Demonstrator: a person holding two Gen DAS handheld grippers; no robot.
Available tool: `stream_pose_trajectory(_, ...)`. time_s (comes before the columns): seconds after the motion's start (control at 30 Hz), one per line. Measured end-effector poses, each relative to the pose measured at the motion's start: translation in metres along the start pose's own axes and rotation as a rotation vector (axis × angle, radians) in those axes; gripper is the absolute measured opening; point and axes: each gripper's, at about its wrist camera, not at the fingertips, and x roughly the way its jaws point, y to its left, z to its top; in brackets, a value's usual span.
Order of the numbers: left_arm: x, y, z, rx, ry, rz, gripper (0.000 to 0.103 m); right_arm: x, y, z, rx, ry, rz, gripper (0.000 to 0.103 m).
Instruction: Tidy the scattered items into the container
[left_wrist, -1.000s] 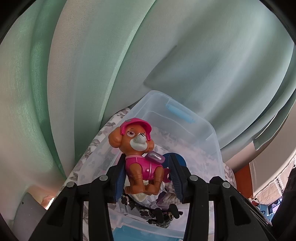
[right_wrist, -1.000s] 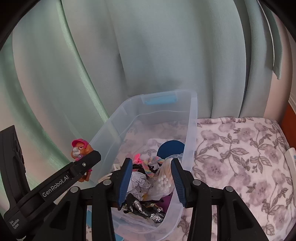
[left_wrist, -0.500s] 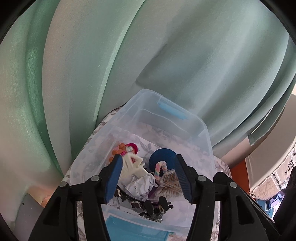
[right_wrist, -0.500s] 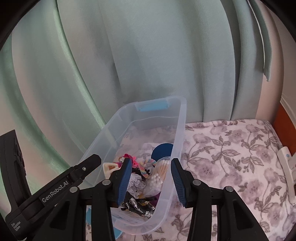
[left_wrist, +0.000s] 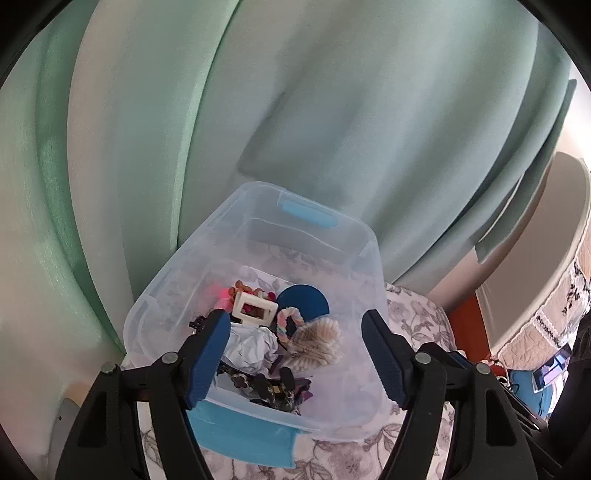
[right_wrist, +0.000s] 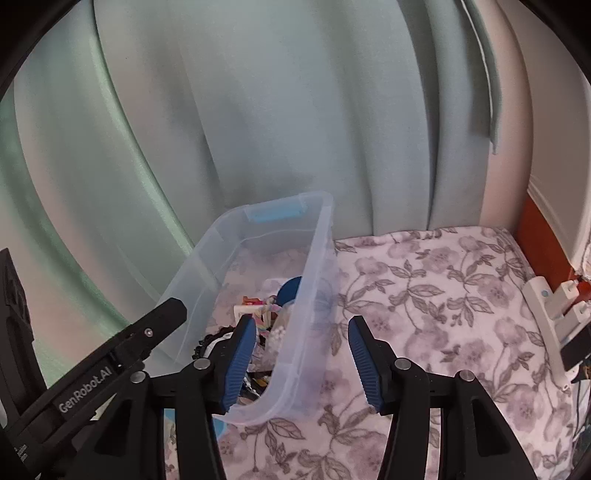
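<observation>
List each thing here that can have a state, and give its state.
Bin: open, no lid, partly filled.
Left gripper: jaws opening, nothing between them, above the bin.
Right gripper: jaws opening, empty, the bin's wall seen between them.
Paper: crumpled, in the bin.
Swabs: bundled, lying in the bin.

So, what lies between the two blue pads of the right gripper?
In the right wrist view, the clear plastic bin's near side wall and floral cloth; the right gripper's opening jaws hold nothing.
</observation>
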Motion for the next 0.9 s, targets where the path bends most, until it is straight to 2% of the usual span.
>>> stream_pose_trajectory(0.23, -0.007, -0.018, -0.005, 0.029, 0.045, 0.008, 0.078, -0.016, -0.019, -0.004, 0.028, 0.028, -0.020, 0.057)
stream_pose_trajectory(0.37, -0.013, -0.027, -0.008, 0.061, 0.047, 0.021, 0.083, -0.028, -0.027, -0.005, 0.038, 0.029, -0.032, 0.058)
stream_pose_trajectory(0.6, -0.022, -0.042, -0.013, 0.115, 0.052, 0.048, 0.084, -0.046, -0.037, -0.006, 0.048, 0.022, -0.042, 0.067)
stream_pose_trajectory(0.8, -0.030, -0.054, -0.018, 0.162, 0.050, 0.075, 0.085, -0.060, -0.044, -0.008, 0.055, 0.012, -0.040, 0.069)
stream_pose_trajectory(0.9, -0.033, -0.057, -0.019, 0.169, 0.048, 0.095, 0.092, -0.066, -0.048, -0.009, 0.057, 0.009, -0.046, 0.071)
